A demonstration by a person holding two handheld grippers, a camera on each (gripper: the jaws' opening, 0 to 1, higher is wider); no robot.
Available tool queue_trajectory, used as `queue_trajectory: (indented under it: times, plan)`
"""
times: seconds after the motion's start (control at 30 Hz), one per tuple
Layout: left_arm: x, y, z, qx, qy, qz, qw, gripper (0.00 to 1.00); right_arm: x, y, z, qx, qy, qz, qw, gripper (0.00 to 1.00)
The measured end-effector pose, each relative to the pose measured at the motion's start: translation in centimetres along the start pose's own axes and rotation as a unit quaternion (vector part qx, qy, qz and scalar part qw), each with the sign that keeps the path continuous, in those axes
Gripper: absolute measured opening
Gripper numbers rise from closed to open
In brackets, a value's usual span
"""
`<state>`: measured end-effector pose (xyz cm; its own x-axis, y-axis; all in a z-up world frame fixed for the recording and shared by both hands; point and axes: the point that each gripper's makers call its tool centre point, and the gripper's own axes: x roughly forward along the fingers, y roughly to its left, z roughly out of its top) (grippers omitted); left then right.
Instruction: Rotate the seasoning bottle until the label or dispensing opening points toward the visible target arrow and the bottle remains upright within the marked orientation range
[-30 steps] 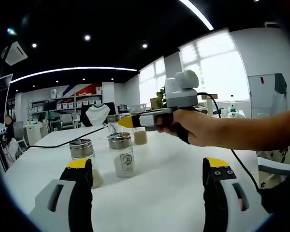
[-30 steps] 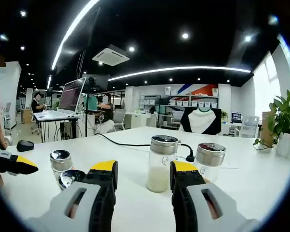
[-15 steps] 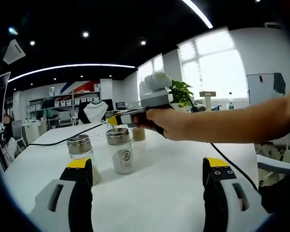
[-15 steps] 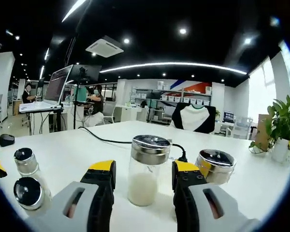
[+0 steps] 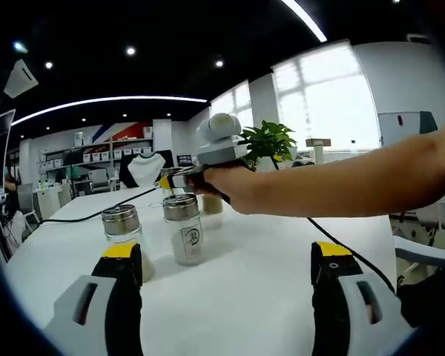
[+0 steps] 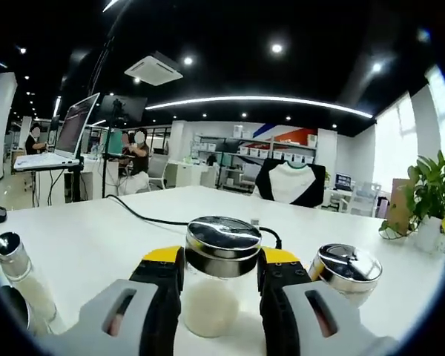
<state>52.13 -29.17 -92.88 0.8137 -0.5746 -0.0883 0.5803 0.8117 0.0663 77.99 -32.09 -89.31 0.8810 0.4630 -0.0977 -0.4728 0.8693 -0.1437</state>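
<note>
The seasoning bottle (image 6: pixel 221 285) stands upright mid-table (image 6: pixel 96 237), between the right gripper (image 6: pixel 221 268)'s open jaws, contact unclear. Left gripper (image 5: pixel 226 256) hangs wide open, empty, nearer the table's edge. Judged step: grasping. Next: close, then twist without tipping; no arrow is visible.

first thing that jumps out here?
In the right gripper view, the glass seasoning bottle with its shiny metal lid sits dead centre between the right tool's yellow-tipped jaws, white powder in its base. In the left gripper view, a bare forearm reaches across the white table from the right toward the bottles, while the left tool hangs open over bare tabletop.
</note>
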Motion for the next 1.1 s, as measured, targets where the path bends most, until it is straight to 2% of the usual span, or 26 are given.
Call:
queue_trajectory:
  times: [0.13,0.2,0.3,0.43,0.6,0.67,0.77,0.87,1.0,1.1]
  plan:
    - [0.0,0.1,0.0,-0.002,0.0,0.001,1.0,1.0,-0.2,0.1,0.2,0.014,-0.003,0.016,0.9998,0.36]
    - [0.0,0.0,0.0,-0.002,-0.001,0.0,1.0,1.0,-0.4,0.4,0.2,0.007,-0.008,0.021,0.9997,0.36]
    - [0.0,0.0,0.1,0.0,-0.002,-0.003,1.0,0.96,-1.2,0.7,0.4,0.005,-0.008,0.03,0.9995,0.36]
    - [-0.1,0.0,0.4,-0.001,-0.01,-0.001,1.0,0.98,-2.6,0.5,1.3,0.012,-0.023,0.035,0.999,0.35]
    - [-0.2,-0.2,1.4,0.015,-0.04,0.0,0.9991,0.97,-5.4,-0.2,2.6,0.043,-0.04,0.043,0.9974,0.35]
    - [-0.3,-0.2,1.7,0.008,-0.047,0.002,0.9988,0.93,-6.6,-0.1,2.8,0.049,-0.043,0.051,0.9965,0.35]
    - [-0.2,-0.8,2.1,-0.008,-0.062,-0.012,0.998,0.91,-8.7,0.4,3.0,0.05,-0.049,0.066,0.9953,0.35]
    - [-0.1,-1.0,2.2,0.006,-0.07,-0.005,0.9975,0.88,-10.6,0.9,3.2,0.049,-0.057,0.076,0.9942,0.35]
    - [0.2,-1.6,1.9,0.001,-0.065,-0.017,0.9978,0.86,-12.5,1.2,3.3,0.056,-0.061,0.084,0.993,0.35]
    - [0.3,-2.0,1.7,0.006,-0.064,-0.024,0.9976,0.8,-14.1,1.7,3.3,0.06,-0.067,0.091,0.9917,0.35]
